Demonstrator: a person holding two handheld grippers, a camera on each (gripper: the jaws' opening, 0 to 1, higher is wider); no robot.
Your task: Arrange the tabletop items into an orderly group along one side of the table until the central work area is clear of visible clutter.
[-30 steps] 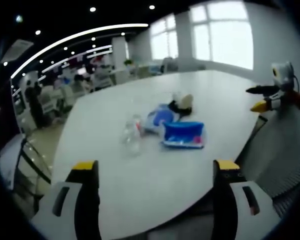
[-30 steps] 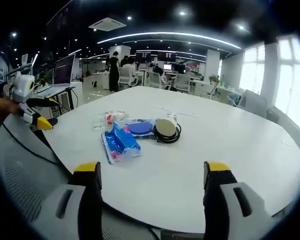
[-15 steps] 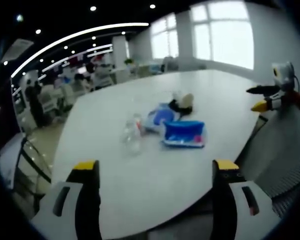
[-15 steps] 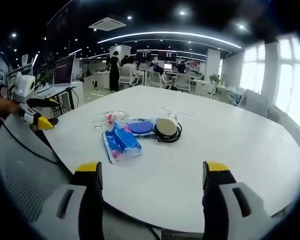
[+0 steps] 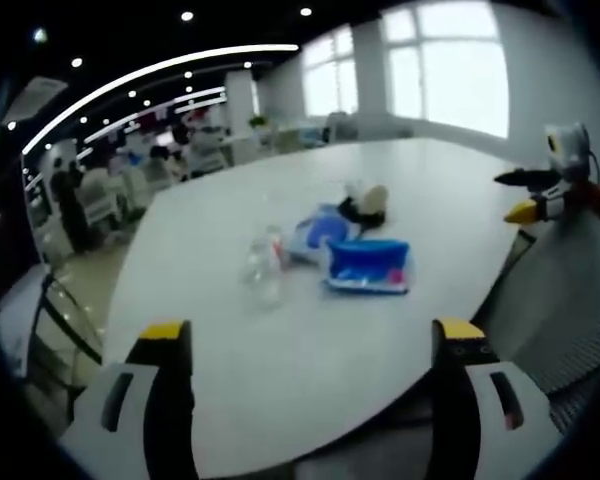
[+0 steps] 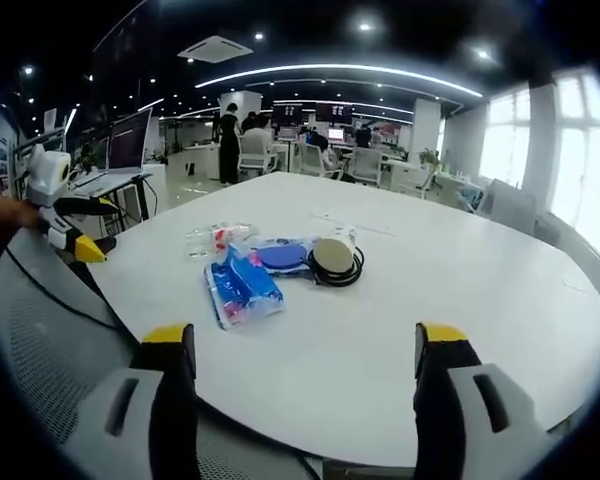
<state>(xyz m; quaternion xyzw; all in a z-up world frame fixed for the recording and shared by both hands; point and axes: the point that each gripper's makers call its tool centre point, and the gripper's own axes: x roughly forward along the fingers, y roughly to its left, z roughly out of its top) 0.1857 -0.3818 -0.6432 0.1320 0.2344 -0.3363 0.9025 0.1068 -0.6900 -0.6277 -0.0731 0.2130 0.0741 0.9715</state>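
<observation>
Several items lie bunched near the middle of the white round table (image 5: 230, 380): a clear plastic bottle (image 5: 263, 265) (image 6: 208, 240), a blue tissue pack (image 5: 368, 267) (image 6: 242, 285), a flat blue pouch (image 5: 318, 232) (image 6: 280, 255), and a beige round object with a coiled black cable (image 5: 365, 205) (image 6: 333, 258). My left gripper (image 5: 310, 345) is open at the table's near edge, well short of the items, holding nothing. My right gripper (image 6: 304, 340) is open too, empty, at another side of the table. Each gripper also appears in the other's view, the right gripper (image 5: 545, 190) and the left gripper (image 6: 65, 215).
A grey mesh chair back (image 6: 50, 350) (image 5: 570, 300) stands between the grippers, against the table's edge. Wide bare tabletop surrounds the bunch. Desks, monitors and people fill the office behind, with bright windows (image 5: 450, 70) on one side.
Both pairs of jaws stand a touch wider apart than a second ago. The items on the table have not moved.
</observation>
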